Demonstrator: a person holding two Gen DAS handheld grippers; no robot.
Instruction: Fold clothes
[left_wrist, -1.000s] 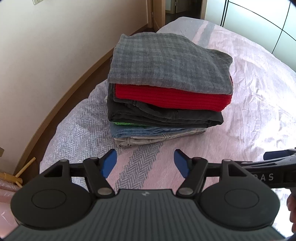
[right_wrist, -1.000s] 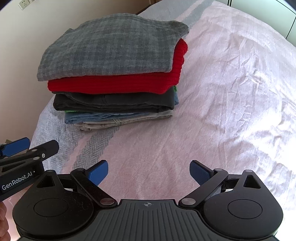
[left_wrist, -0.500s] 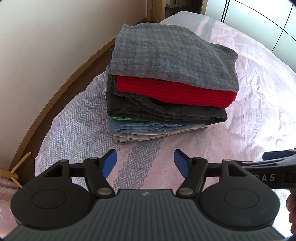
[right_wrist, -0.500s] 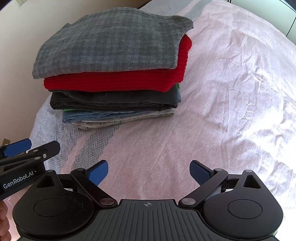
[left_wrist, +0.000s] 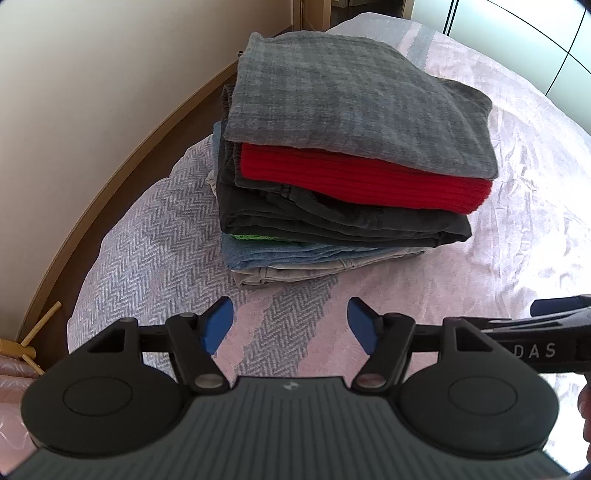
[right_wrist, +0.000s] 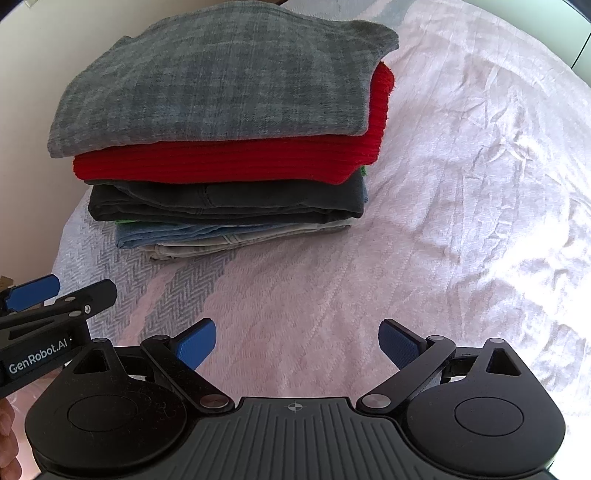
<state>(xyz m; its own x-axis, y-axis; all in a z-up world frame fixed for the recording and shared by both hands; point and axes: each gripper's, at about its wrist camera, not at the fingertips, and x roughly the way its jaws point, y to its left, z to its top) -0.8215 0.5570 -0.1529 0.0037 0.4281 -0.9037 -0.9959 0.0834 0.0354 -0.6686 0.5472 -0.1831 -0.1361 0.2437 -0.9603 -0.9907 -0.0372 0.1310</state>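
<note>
- A stack of folded clothes (left_wrist: 351, 166) sits on the bed, toward 12 o'clock from both grippers; in the right wrist view it fills the upper left, from about 10 to 12 o'clock
- On top lies a grey checked garment (right_wrist: 221, 85); under it a red ribbed knit (right_wrist: 229, 162); then a dark charcoal piece (right_wrist: 221, 203); a thin sliver of bright green (left_wrist: 255, 237) peeks out at the stack's left edge; below that light blue denim (left_wrist: 295, 254); at the bottom a pale beige piece (left_wrist: 280, 275)
- The stack rests on a pale pink bedspread (right_wrist: 461, 184) with grey herringbone bands (left_wrist: 147, 240), near the bed's left edge; the crumpled spread runs off toward 2 and 3 o'clock
- The left gripper (left_wrist: 290, 325) hangs above the spread just short of the stack, jaws wide apart with nothing between the blue pads; it shows at 9 o'clock in the right wrist view
- The right gripper (right_wrist: 297, 345) stands likewise spread wide and empty, over bare spread at 6 o'clock from the stack's right end
- At 9 o'clock in the left wrist view a cream wall (left_wrist: 92, 92) with a wooden skirting (left_wrist: 122, 177)
</note>
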